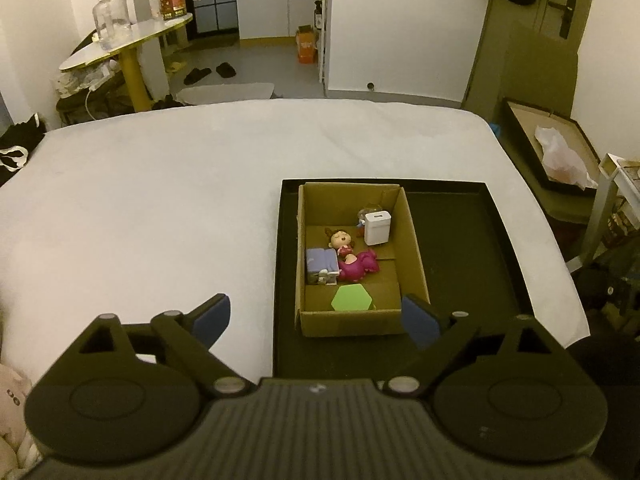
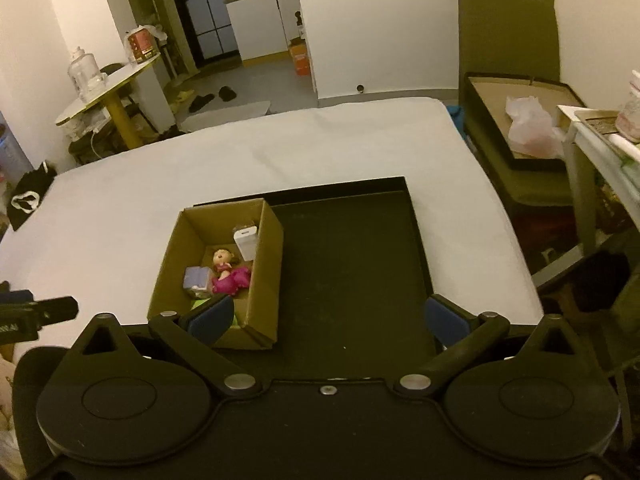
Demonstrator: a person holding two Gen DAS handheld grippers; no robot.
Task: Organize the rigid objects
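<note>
Brown cardboard box (image 1: 412,240) of small toys sits centre frame, just beyond the left tool (image 1: 316,320). Both tools gape wide, empty; the right tool (image 2: 332,320) hovers over the black tray (image 2: 360,280).

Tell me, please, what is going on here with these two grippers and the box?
A person holds both grippers open and empty above the white bed. The left gripper and right gripper face a brown cardboard box standing in a black tray. The box already holds a white charger cube, a small doll figurine and a green hexagonal block.
</note>
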